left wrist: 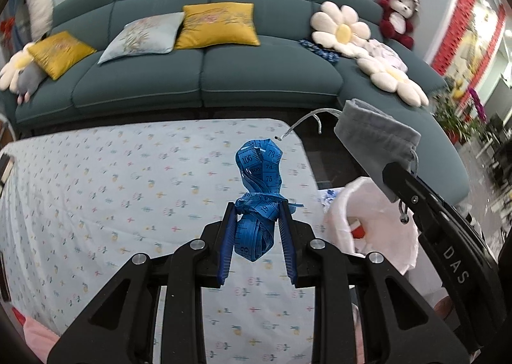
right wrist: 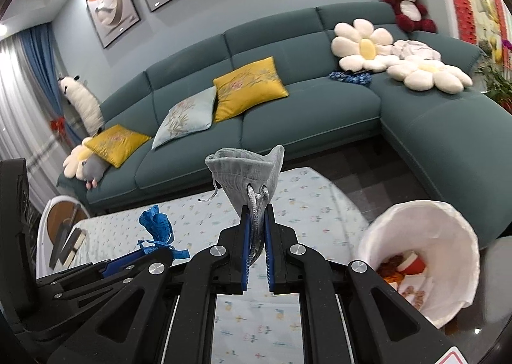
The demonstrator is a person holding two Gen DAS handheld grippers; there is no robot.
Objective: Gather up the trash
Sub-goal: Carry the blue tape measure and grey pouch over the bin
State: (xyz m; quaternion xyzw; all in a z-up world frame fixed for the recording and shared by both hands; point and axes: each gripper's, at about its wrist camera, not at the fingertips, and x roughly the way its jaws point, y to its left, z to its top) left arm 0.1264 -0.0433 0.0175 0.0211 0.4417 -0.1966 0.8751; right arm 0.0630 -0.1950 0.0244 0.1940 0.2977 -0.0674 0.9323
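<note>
Tape measure (left wrist: pixel 257 201) and pouch (right wrist: pixel 252 175) each pinched between fingers; bin (right wrist: pixel 425 223) contents blurred.

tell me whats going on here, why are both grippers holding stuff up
A person is collecting trash with two handheld grippers. The left gripper is clamped on a bundled blue measuring tape, and the right gripper is pinching a grey drawstring pouch. Both are held above the floral-cloth table, with a white-lined trash bin off to the right, already holding some scraps.
</note>
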